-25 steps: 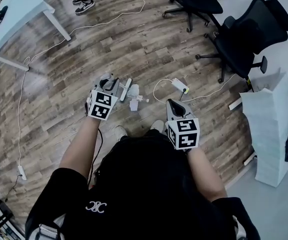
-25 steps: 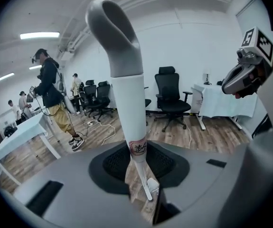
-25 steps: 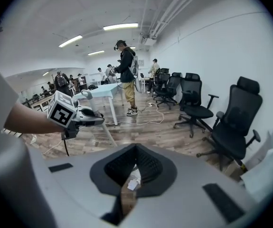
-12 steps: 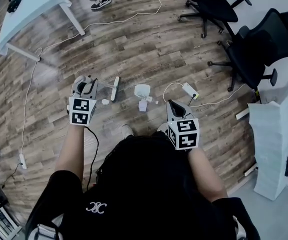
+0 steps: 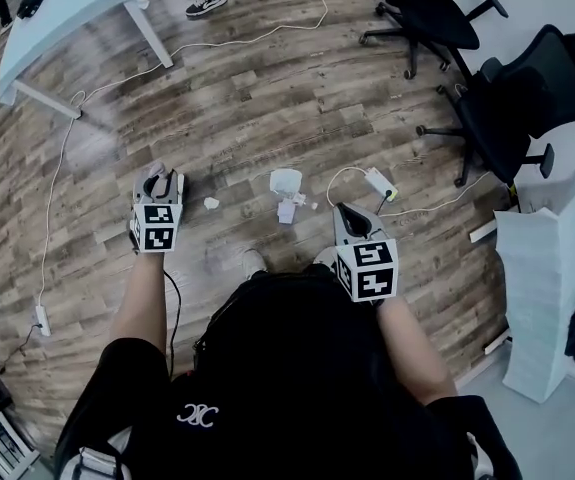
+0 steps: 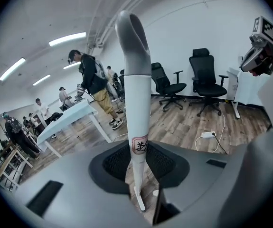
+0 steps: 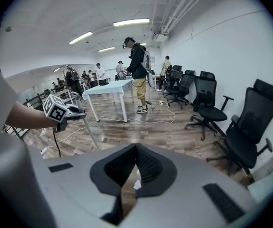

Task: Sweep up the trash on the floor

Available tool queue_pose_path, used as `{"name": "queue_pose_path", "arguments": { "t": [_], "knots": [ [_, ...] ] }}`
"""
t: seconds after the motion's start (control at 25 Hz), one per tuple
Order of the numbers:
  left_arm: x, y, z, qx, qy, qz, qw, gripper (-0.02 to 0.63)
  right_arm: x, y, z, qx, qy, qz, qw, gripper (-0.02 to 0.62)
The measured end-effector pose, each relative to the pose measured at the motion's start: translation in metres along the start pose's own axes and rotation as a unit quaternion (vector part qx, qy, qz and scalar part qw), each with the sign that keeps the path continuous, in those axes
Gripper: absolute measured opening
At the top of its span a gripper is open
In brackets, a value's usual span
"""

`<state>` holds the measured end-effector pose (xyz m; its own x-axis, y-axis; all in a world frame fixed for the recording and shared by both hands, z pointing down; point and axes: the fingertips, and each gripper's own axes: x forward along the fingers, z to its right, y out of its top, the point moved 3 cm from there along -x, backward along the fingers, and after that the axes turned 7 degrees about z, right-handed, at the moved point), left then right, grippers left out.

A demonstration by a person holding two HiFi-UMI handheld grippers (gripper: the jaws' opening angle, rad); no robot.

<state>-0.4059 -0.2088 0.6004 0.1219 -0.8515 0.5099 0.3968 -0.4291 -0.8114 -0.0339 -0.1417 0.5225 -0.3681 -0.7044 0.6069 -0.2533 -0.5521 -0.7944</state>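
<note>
Crumpled white paper trash (image 5: 285, 181) lies on the wood floor, with a smaller scrap (image 5: 287, 211) below it and a small bit (image 5: 211, 203) to its left. My left gripper (image 5: 159, 181) is left of the trash and shut on an upright white broom handle (image 6: 137, 113) with a grey top end. The broom's narrow foot (image 6: 139, 202) rests on the floor right under the jaws; the head view hides it. My right gripper (image 5: 352, 215) hangs right of the trash, its jaws closed on nothing (image 7: 135, 148). The trash shows just past them (image 7: 137, 184).
A white power strip (image 5: 378, 182) with looping cable lies just right of the trash. Black office chairs (image 5: 512, 108) stand at the right, a white table (image 5: 57, 8) at the upper left, a person's shoes (image 5: 207, 3) beyond it, a white cabinet (image 5: 542, 268) at far right.
My left gripper has carried the broom leftward, away from the trash. The broom's white foot, seen beside the trash before, is now hidden beneath the gripper. The right gripper has stayed put.
</note>
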Motion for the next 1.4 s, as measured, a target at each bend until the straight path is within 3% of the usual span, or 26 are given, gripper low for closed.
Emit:
{"name": "queue_pose_path", "arguments": {
  "t": [0.16,0.36,0.52,0.88,1.08,1.4],
  "knots": [
    [0.014,0.001,0.019,-0.014,-0.018,0.002,0.9997,0.1,-0.002,-0.001,0.012,0.006,-0.017,-0.001,1.0,0.012],
    [0.026,0.026,0.059,-0.009,-0.066,0.021,0.9975,0.1,-0.006,-0.001,0.02,0.005,-0.026,0.002,1.0,0.012],
    [0.027,0.046,0.094,0.007,-0.113,0.04,0.9928,0.1,-0.011,-0.003,0.03,0.004,-0.035,0.004,0.999,0.012],
    [0.017,0.088,0.167,0.014,-0.176,0.078,0.9811,0.1,-0.035,-0.018,0.068,0.018,-0.066,0.003,0.998,0.012],
    [0.011,0.107,0.19,0.006,-0.173,0.096,0.9803,0.1,-0.041,-0.019,0.077,0.019,-0.066,0.009,0.998,0.012],
    [-0.012,0.137,0.191,-0.007,-0.161,0.123,0.9791,0.101,-0.039,-0.016,0.079,0.022,-0.05,0.023,0.998,0.012]
  ]
}}
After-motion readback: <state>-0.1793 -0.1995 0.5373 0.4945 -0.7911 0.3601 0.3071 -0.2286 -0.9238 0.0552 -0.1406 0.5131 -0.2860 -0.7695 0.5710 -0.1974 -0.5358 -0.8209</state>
